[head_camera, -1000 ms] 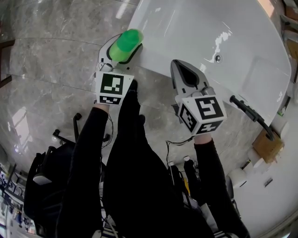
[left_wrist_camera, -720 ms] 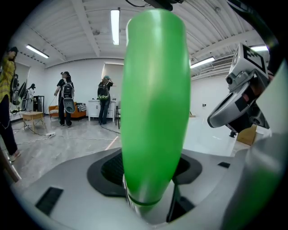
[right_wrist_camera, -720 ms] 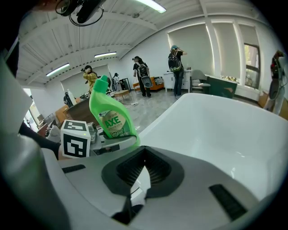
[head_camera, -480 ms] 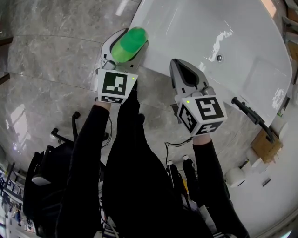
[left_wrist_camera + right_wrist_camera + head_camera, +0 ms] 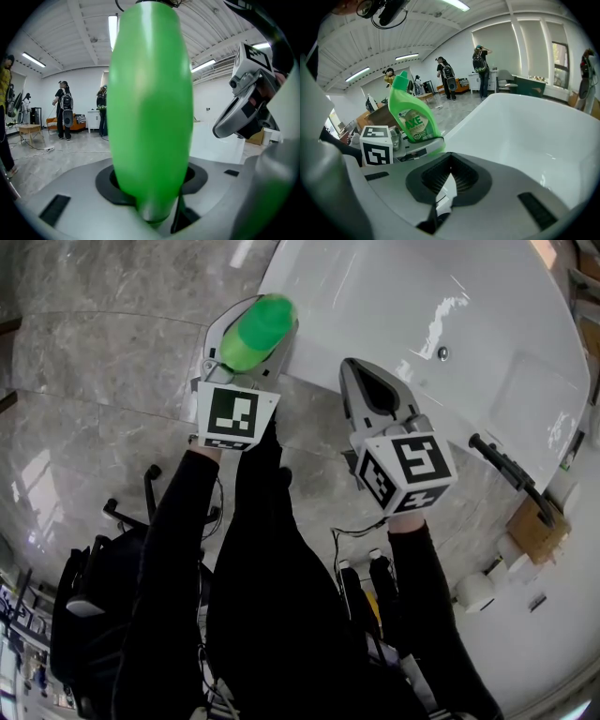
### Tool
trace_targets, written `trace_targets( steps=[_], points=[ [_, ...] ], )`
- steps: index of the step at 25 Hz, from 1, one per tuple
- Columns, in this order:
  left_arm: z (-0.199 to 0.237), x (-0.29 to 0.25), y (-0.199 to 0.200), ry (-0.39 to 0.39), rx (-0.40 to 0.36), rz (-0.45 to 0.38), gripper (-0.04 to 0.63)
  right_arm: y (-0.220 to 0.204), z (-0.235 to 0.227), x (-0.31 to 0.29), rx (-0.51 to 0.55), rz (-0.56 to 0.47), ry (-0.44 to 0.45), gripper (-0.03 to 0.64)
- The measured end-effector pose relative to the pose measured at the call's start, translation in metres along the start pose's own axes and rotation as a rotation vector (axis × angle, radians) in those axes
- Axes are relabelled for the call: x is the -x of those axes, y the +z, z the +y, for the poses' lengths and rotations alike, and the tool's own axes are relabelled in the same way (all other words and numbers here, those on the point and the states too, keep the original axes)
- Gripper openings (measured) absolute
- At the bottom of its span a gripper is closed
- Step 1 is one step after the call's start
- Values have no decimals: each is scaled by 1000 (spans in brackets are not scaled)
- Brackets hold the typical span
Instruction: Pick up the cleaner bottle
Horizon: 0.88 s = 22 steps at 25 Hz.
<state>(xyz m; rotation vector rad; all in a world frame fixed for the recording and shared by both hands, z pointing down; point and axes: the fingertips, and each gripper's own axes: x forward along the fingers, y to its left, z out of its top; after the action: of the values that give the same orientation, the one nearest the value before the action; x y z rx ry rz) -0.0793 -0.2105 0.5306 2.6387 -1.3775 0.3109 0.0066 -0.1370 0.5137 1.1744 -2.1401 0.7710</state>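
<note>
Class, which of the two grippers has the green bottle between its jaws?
The left gripper: its jaws are closing around the green cleaner bottle, while the right gripper has nothing between its jaws.

A: Down low?
B: Grey stone floor (image 5: 103,362), shiny, with thin lines. Big white tub (image 5: 506,306) standing on it.
A: Near the tub?
B: Brown box (image 5: 539,532) on one side. Black chair (image 5: 153,486) on the other.
A: Further back?
B: White walls (image 5: 47,91). White ribbed ceiling (image 5: 70,37) with long lamps (image 5: 113,29), all lit. Tall windows (image 5: 558,58) too.
A: Any furniture there?
B: Small wooden table (image 5: 29,127), orange couch (image 5: 78,123), white cupboard (image 5: 93,119). A few people (image 5: 63,110) standing close by.
</note>
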Motion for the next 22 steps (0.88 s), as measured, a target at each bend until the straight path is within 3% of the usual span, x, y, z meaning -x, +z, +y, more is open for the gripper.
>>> trace_targets(
  steps=[15, 22],
  points=[
    [-3, 5, 3, -25, -21, 13, 201, 5, 0, 4, -4, -7, -18, 2],
    [-4, 8, 35, -58, -40, -11, 199, 24, -1, 18, -2, -44, -49, 2]
  ],
)
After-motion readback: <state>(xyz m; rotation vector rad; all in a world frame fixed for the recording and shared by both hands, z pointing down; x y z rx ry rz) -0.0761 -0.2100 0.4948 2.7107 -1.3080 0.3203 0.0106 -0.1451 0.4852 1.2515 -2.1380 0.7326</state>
